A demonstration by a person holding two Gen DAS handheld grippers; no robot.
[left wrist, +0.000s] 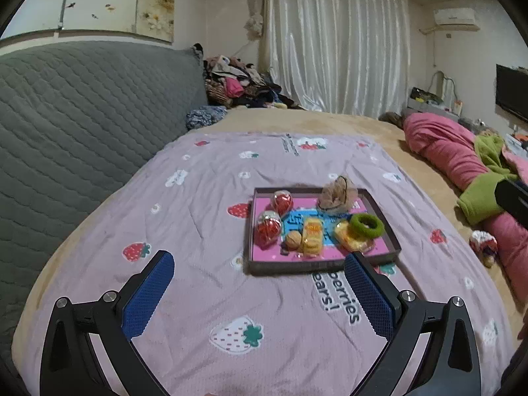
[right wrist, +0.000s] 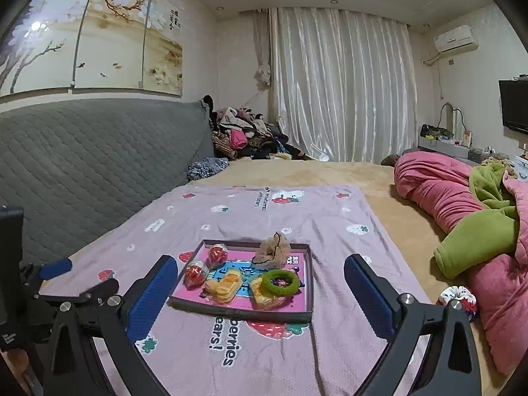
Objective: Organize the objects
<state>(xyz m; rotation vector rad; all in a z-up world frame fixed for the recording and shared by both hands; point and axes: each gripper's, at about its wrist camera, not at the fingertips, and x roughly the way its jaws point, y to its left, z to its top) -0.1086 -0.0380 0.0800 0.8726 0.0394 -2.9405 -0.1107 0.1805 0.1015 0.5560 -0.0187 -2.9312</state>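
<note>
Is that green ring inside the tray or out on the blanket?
Inside: the green ring lies within the tray walls, resting on a yellow packet.

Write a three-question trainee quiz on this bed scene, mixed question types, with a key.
1. True or false: the green hair ring lies inside the tray.
2. Multiple choice: the red-and-white scrunchie is (A) in the tray, (B) on the bed beside the pink quilt, (C) held in a gripper.
3. Fill in: the left gripper and the right gripper are both ____ and hold nothing.

Key: 1 true. 2 B. 3 open.
</note>
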